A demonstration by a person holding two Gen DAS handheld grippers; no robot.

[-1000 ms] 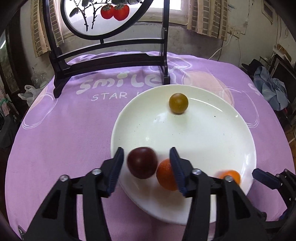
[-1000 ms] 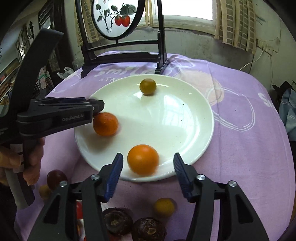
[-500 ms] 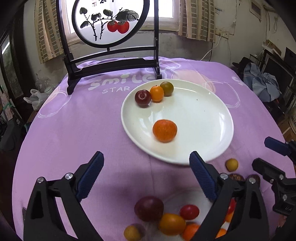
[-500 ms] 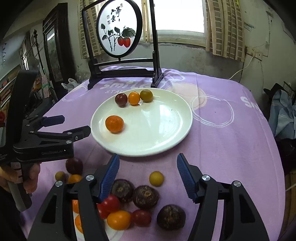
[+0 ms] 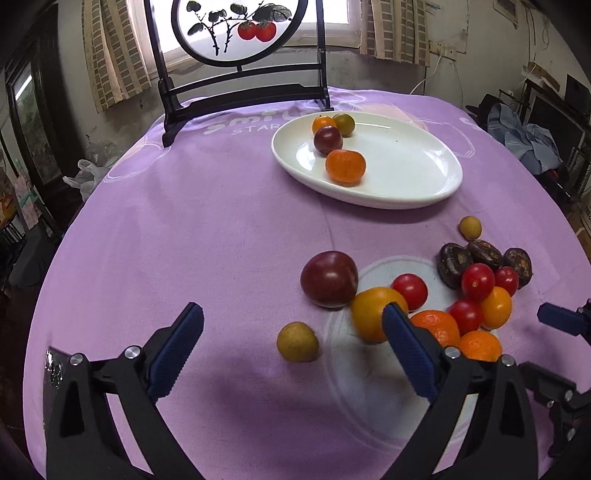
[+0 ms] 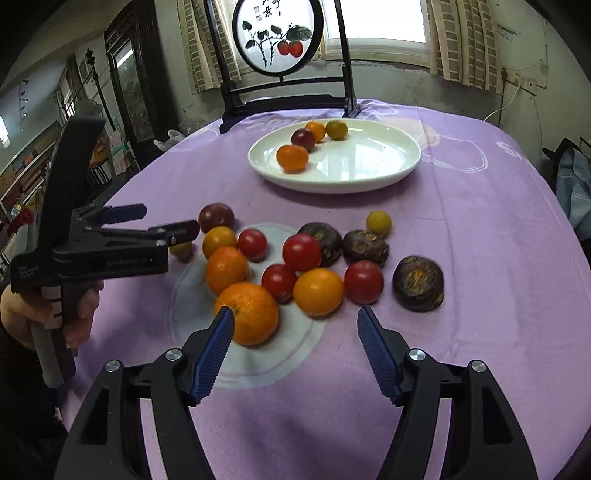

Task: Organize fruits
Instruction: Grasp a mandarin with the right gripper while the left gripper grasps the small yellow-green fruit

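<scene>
Left wrist view: the left tongs (image 5: 291, 332) hang released and empty over the purple-clothed worktop (image 5: 192, 229), jaws spread wide. A small yellow-green fruit (image 5: 297, 341) lies between the two jaws, touching neither. Just beyond it sits a dark red plum (image 5: 329, 278), and the right-hand jaw overlaps a yellow-orange fruit (image 5: 375, 313) in the heap of loose fruits. Further right in that heap lie red cherry tomatoes (image 5: 477, 281), oranges, and three dark brown fruits (image 5: 484, 254), with a lone yellow fruit (image 5: 470, 227) just past them. Well beyond the tongs stands the white plate (image 5: 413, 166), carrying a mandarin (image 5: 345, 166), a dark plum, a small orange fruit and a greenish one bunched near its far left rim. A black framed screen (image 5: 240, 33) painted with red fruit stands behind it.

Right wrist view: at the left a hand (image 6: 79, 314) holds the left tongs. The right tongs (image 6: 295, 332) are likewise released and empty, low over the cloth. A large orange (image 6: 249, 312) touches or nearly touches the left jaw's tip; I cannot tell which. A yellow-orange fruit (image 6: 318, 291) and a red tomato (image 6: 364, 281) lie just beyond the gap. A dark brown fruit (image 6: 418, 283) sits beyond the right jaw. The plate (image 6: 369, 162) stands well apart, further back.
</scene>
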